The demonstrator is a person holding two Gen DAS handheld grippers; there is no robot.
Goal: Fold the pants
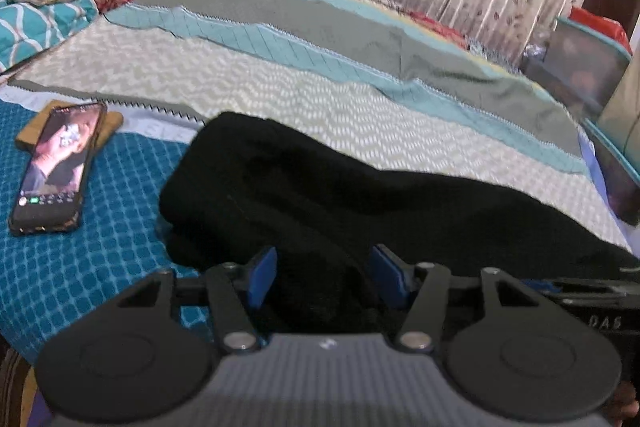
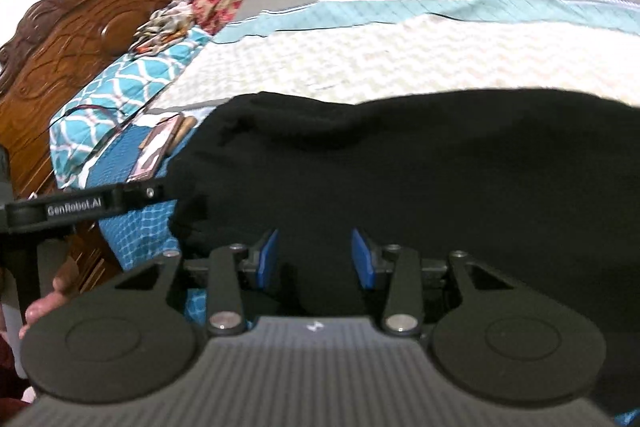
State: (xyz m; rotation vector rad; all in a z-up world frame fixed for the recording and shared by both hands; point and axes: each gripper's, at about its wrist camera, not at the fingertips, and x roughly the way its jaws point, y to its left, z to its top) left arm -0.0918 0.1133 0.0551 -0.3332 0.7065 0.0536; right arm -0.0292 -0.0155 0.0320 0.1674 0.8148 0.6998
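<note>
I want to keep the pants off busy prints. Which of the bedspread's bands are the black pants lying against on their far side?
The cream zigzag-textured band: the folded black fabric pants overlap its near edge, while the turquoise and grey bands lie beyond.

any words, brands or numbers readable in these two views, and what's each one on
"GenRobot.AI": white print on the black bar of the left tongs, at the left of the right wrist view.
"DAS": faint letters on the black body at the right edge of the left wrist view, blurred, perhaps cut off.
Phone screen: icons and picture only, too blurred to read.
</note>
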